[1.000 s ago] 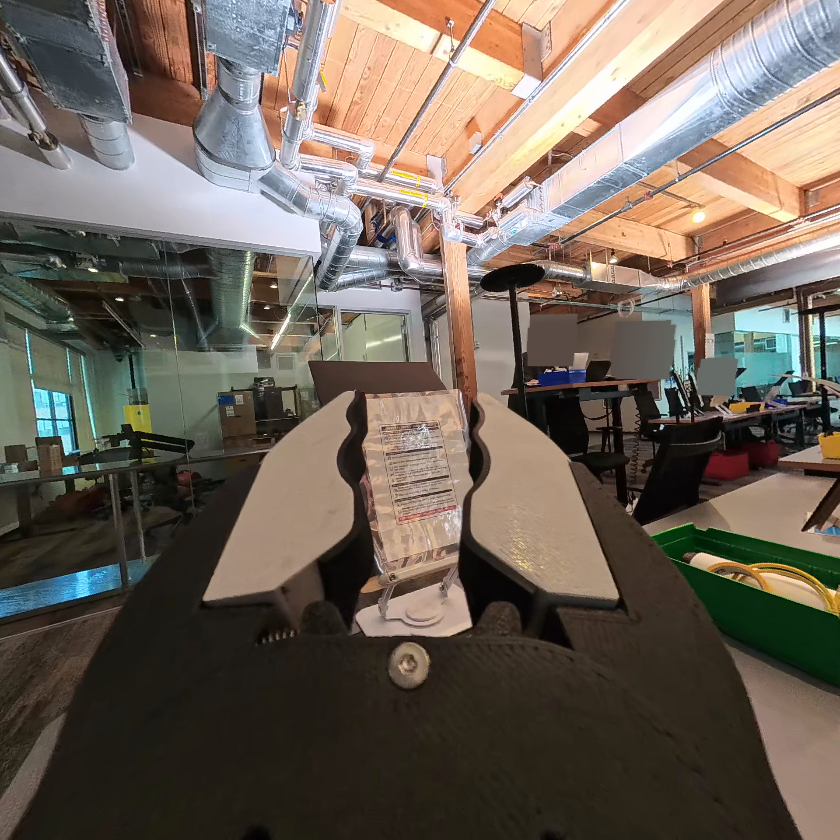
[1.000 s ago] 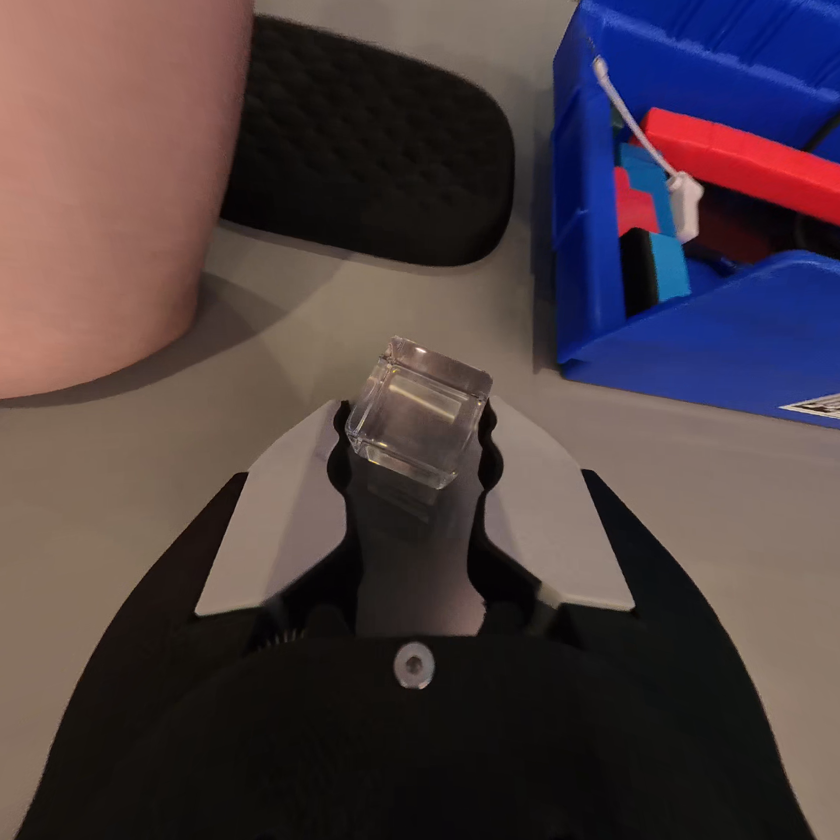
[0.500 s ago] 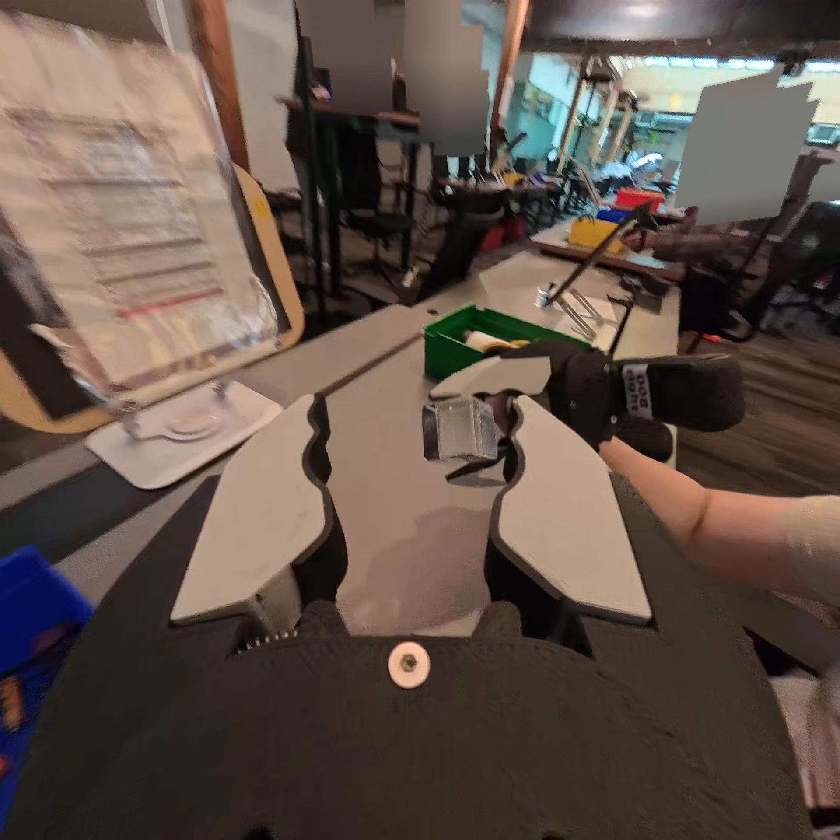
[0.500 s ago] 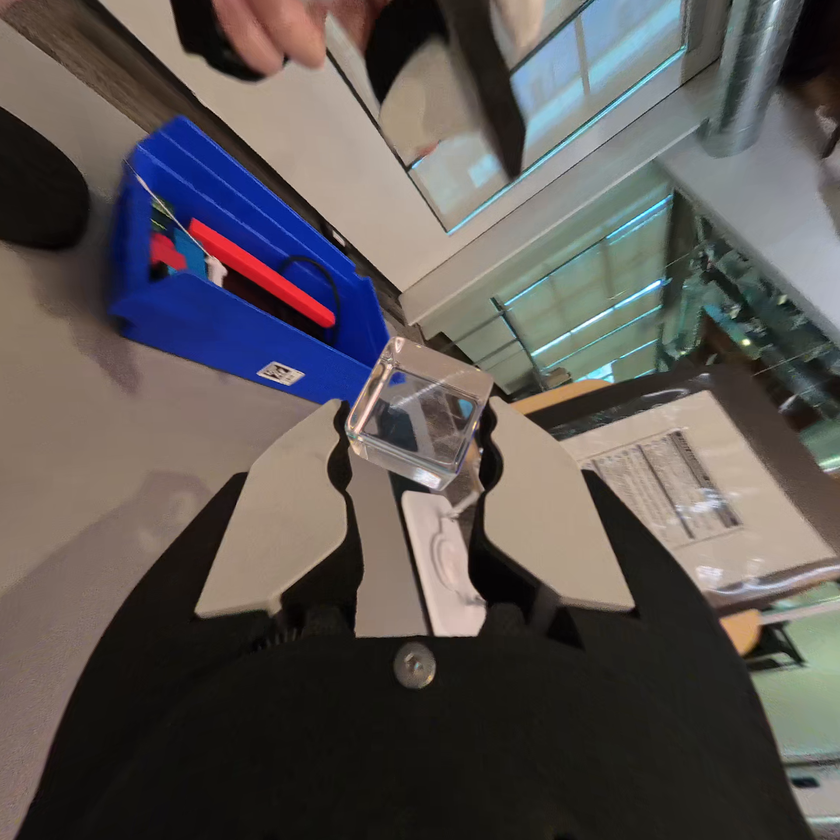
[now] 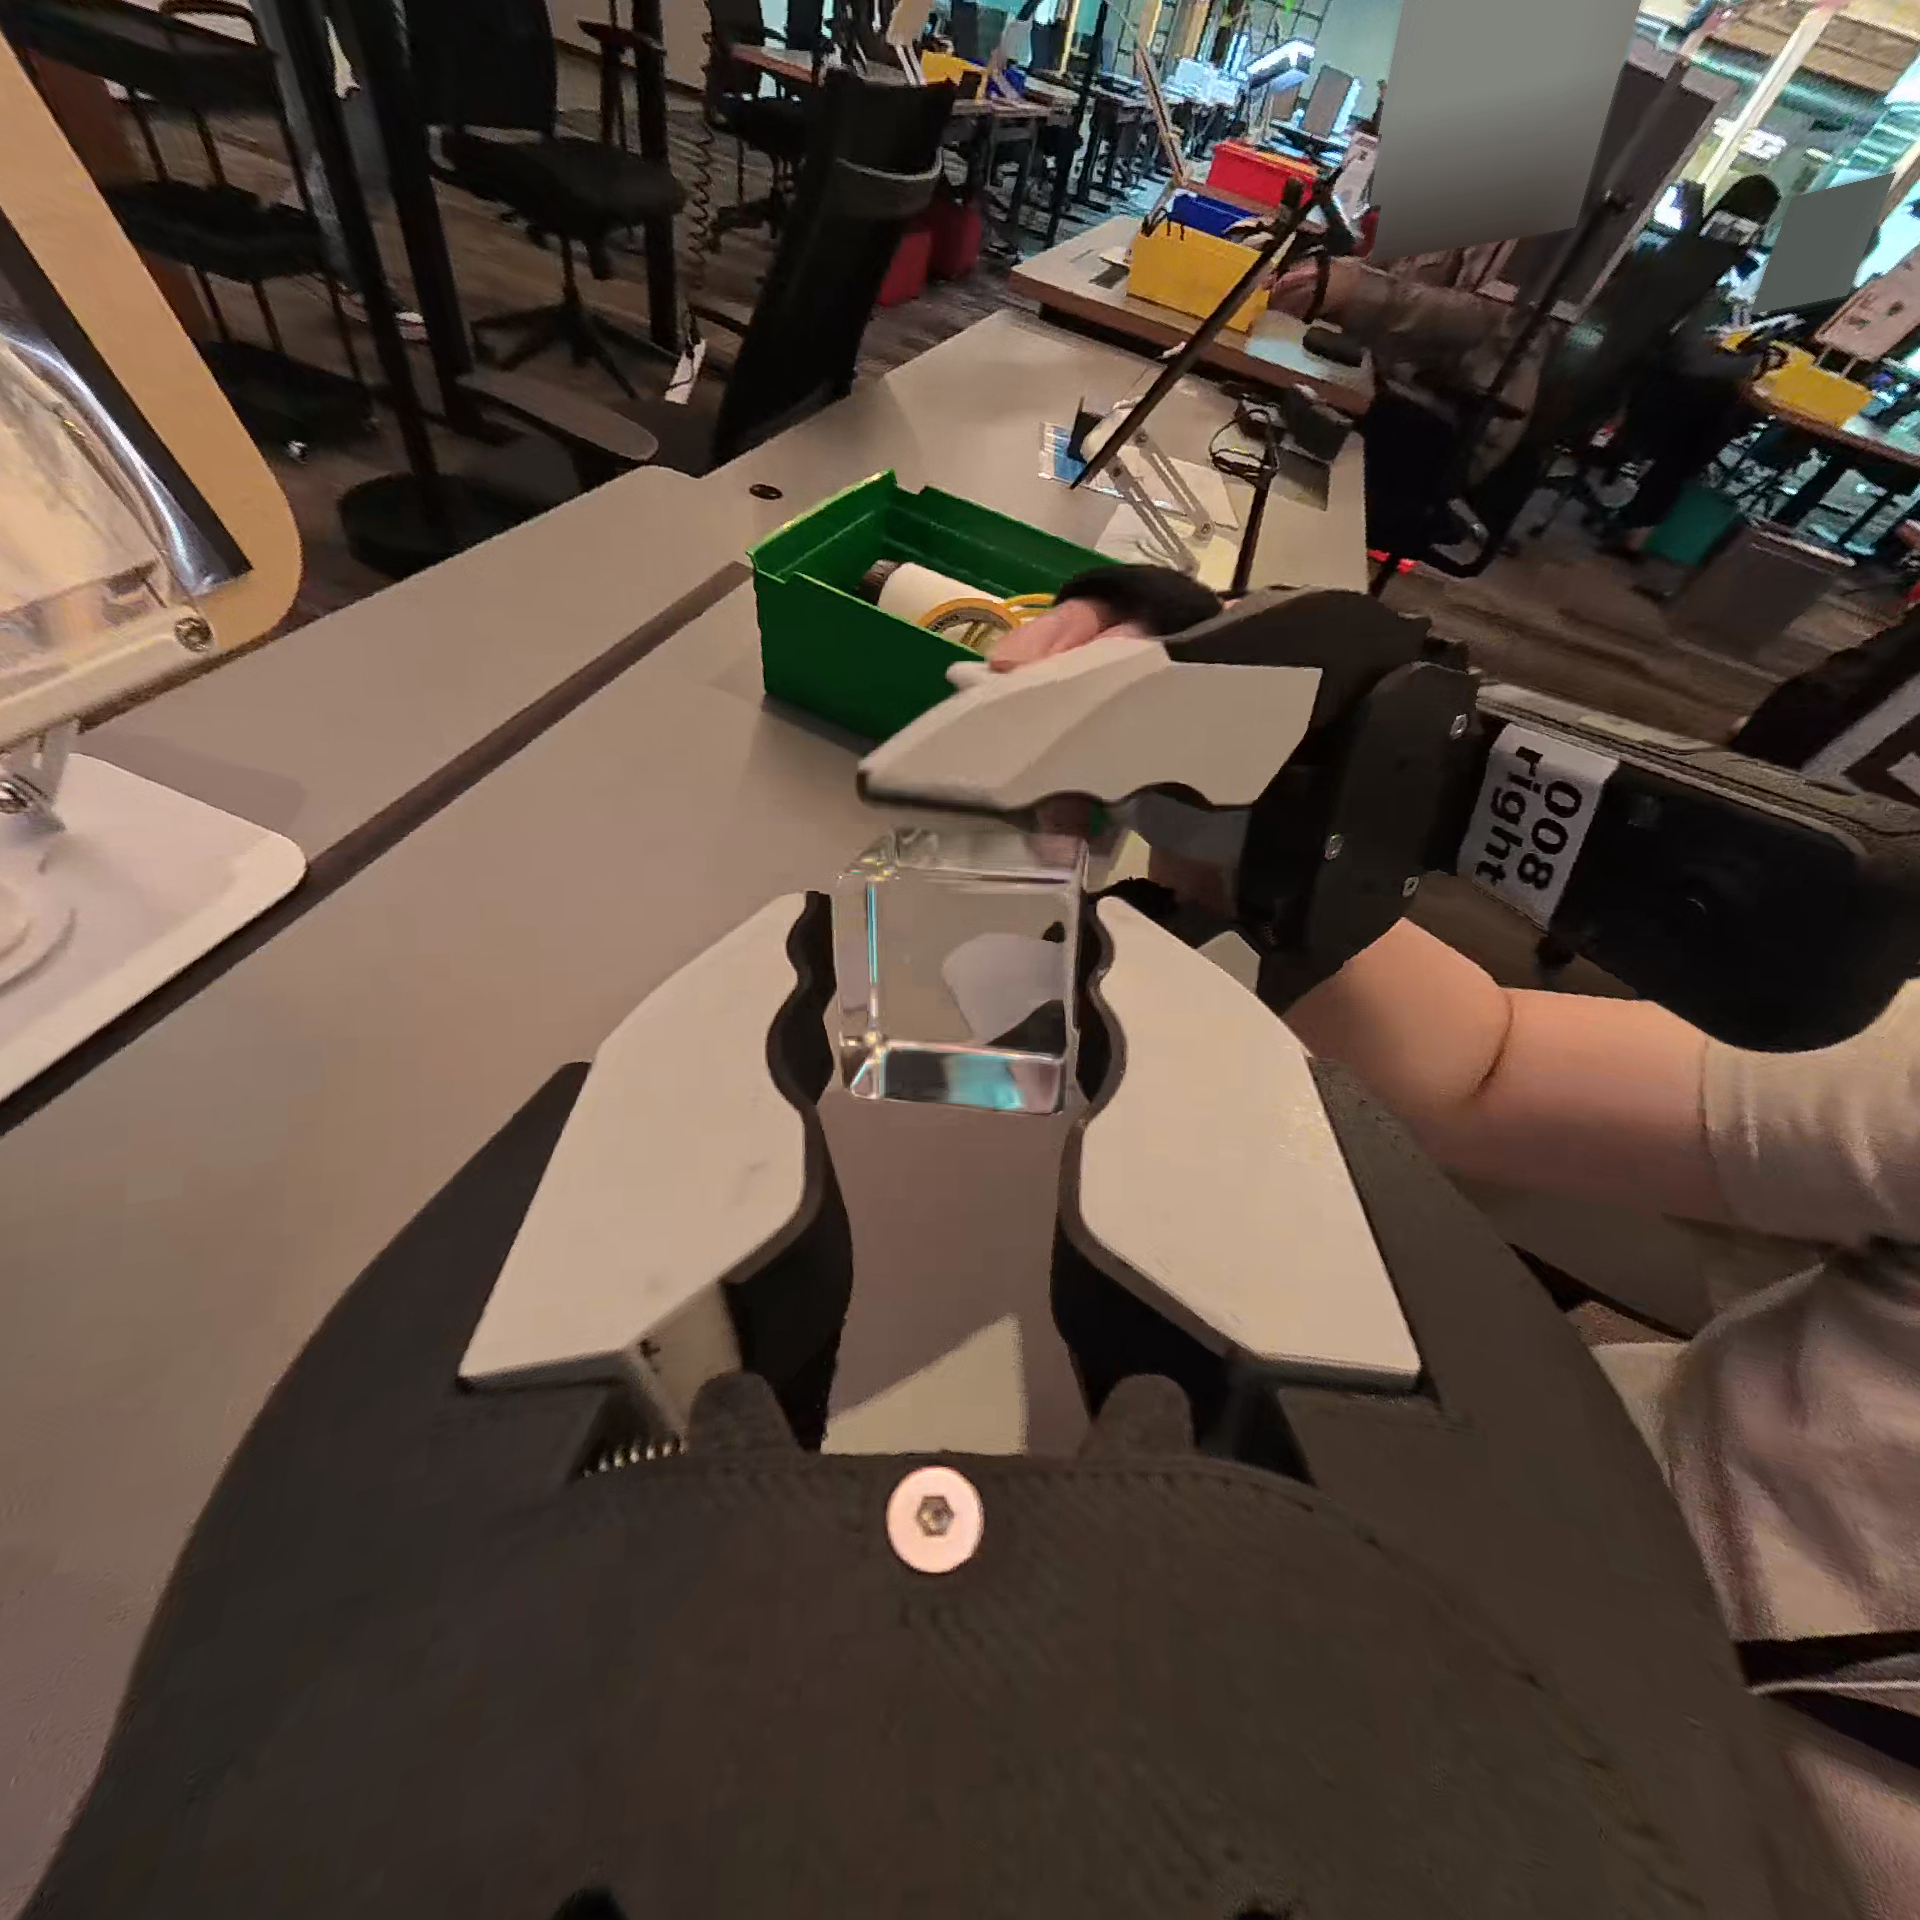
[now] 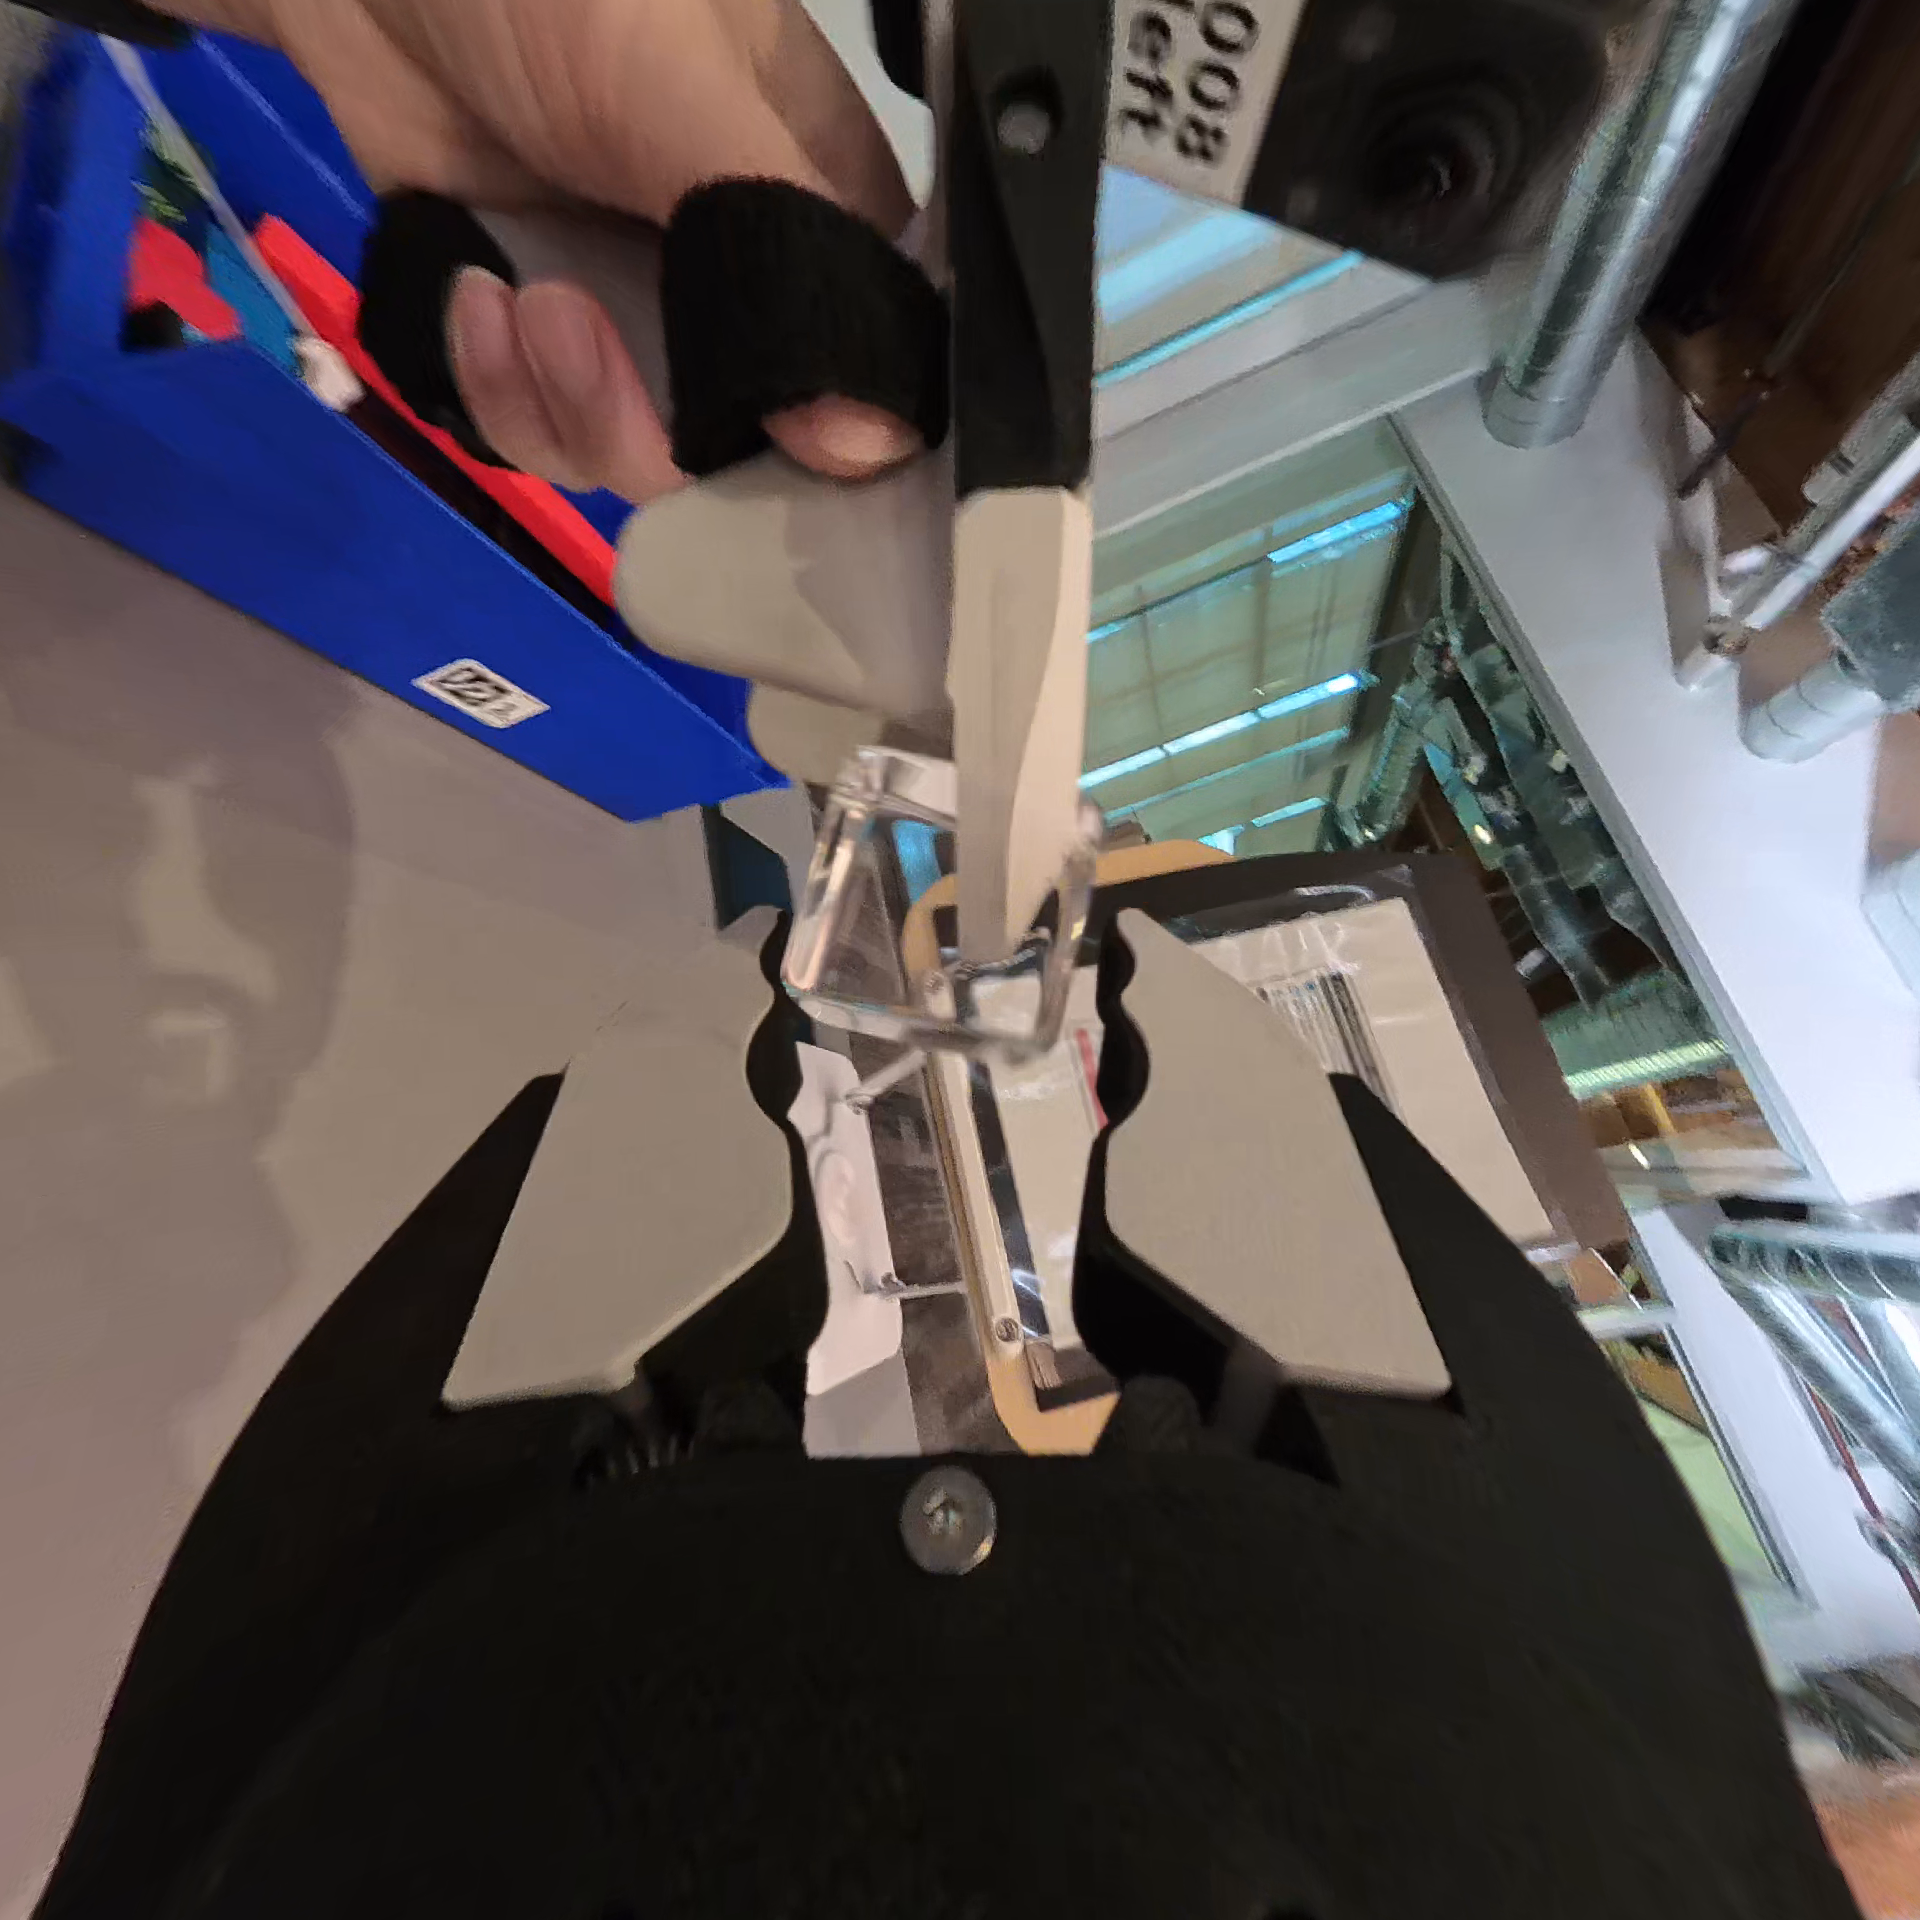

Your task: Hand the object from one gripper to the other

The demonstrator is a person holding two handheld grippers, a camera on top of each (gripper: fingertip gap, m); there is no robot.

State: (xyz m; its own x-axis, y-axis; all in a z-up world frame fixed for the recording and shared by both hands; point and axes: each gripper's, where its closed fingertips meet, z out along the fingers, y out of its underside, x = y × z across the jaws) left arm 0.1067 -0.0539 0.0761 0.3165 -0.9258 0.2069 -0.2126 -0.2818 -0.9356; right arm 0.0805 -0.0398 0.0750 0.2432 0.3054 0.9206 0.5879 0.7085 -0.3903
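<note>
A clear cube (image 5: 956, 977) hangs above the grey table (image 5: 364, 987) between both grippers. My left gripper (image 5: 951, 935) has its two fingertips closed against the cube's left and right sides. My right gripper (image 6: 945, 956) is still shut on the same cube (image 6: 847, 914) at the width it had before. In the left wrist view, the right gripper's upper finger (image 5: 1091, 717) comes in from the right and lies on top of the cube. In the right wrist view, the left gripper's fingers (image 6: 1018, 675) reach down from above onto the cube.
A green bin (image 5: 831, 644) with tape rolls stands behind the grippers. A blue bin (image 6: 260, 499) with red and blue parts is on the left. A clear sign stand (image 5: 94, 582) is at the far left. The person's forearm (image 5: 1455, 1070) crosses from the right. Only a small space, under 4 cm, lies between the two pairs of fingers.
My right gripper lifted the cube off the table and turned it toward the left gripper. My left gripper swung down, opened, moved over the cube and closed on it.
</note>
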